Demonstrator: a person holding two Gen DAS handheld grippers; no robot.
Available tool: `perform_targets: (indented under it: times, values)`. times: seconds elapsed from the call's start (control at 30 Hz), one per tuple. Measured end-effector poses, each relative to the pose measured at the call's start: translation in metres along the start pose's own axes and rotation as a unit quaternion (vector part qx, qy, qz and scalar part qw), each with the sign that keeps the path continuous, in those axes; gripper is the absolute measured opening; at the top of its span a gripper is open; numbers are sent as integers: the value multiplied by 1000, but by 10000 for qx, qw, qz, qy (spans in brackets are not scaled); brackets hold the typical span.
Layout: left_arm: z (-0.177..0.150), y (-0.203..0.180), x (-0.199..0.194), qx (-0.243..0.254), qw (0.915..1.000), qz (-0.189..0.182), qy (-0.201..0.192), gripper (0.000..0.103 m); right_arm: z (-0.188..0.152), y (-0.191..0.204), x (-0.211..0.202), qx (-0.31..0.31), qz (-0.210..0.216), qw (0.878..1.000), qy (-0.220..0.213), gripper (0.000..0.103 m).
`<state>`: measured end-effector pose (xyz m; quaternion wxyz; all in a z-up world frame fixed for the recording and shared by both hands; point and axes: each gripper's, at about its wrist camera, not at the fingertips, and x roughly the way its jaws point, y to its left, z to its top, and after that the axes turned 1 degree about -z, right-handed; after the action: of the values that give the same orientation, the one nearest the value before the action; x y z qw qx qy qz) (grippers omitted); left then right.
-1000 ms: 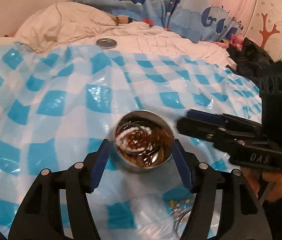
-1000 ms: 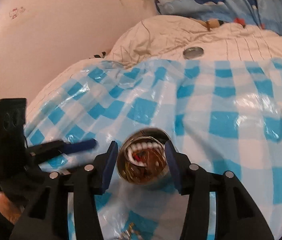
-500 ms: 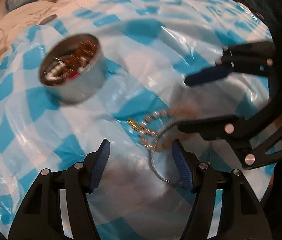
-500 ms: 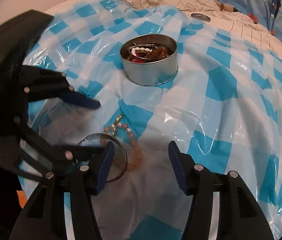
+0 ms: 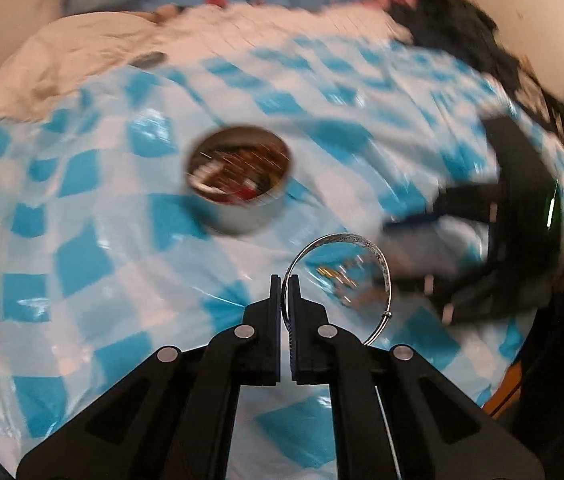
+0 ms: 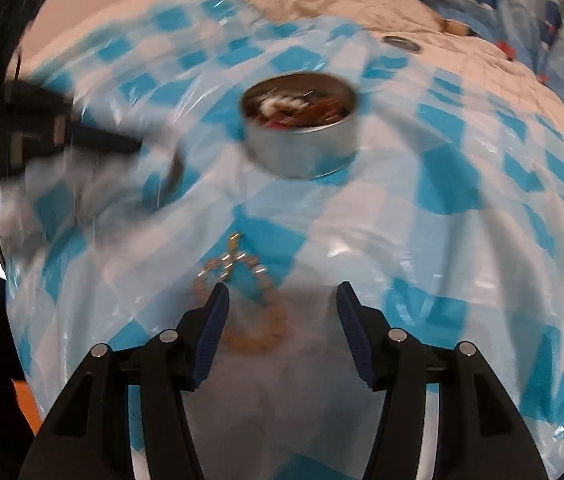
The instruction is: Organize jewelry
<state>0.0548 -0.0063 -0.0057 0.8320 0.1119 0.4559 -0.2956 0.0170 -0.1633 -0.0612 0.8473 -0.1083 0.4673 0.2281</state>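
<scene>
1. Bangle (image 5: 378,258), thin and silver, is pinched between the two fingers of the left gripper (image 5: 285,284); the fingers are pressed together on its rim, and the ring stands up and to the right of the fingertips, above the cloth.
2. The right gripper (image 6: 279,294) has its fingers spread wide, with nothing between the blue pads (image 6: 213,320).
3. A beaded bracelet (image 6: 241,280) with pale beads and a small gold clasp lies on the cloth just in front of the right gripper, close to its left finger. In the left wrist view the same beads show blurred through the ring of the bangle.
4. A round metal tin (image 5: 237,186) stands open on the cloth, further away than the bracelet. It contains mixed jewelry: white beads, brown pieces and something red. In the right wrist view the tin (image 6: 300,128) is well beyond the open fingers.
5. The checked plastic cloth (image 6: 462,184), blue and white, covers a bed and is wrinkled and shiny.
6. A small round lid (image 6: 402,44) lies on the pale bedding (image 5: 81,52) behind the cloth, well apart from the tin.
7. In the left wrist view the right gripper (image 5: 410,228) appears at the right side, blurred. In the right wrist view the left gripper (image 6: 133,146) appears at the left side, also blurred.
</scene>
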Motion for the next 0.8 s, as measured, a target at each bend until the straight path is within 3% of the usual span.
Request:
perform_targets:
  times: [0.1, 0.17, 0.3, 0.53, 0.73, 0.8]
  values:
    - [7, 13, -6, -335, 9991, 159, -228, 3, -4, 23, 4, -628, -135, 9979, 17, 8]
    - [13, 16, -4, -437, 9984, 217, -276, 3, -5, 24, 2, -643, -125, 9978, -21, 8]
    - [20, 26, -6, -760, 9956, 290, -466, 3, 7, -2, -21, 53, 270, 9984, -484, 8]
    - [41, 39, 6, -1140, 9908, 220, -703, 3, 44, -43, -67, 919, 625, 9826, -1490, 8]
    - [64, 43, 35, -1304, 9885, 306, -707, 4, 94, -58, -65, 1110, 723, 9743, -1820, 8]
    - [68, 47, 44, -1398, 9869, 404, -693, 11, 108, -59, -57, 1116, 708, 9739, -1846, 8]
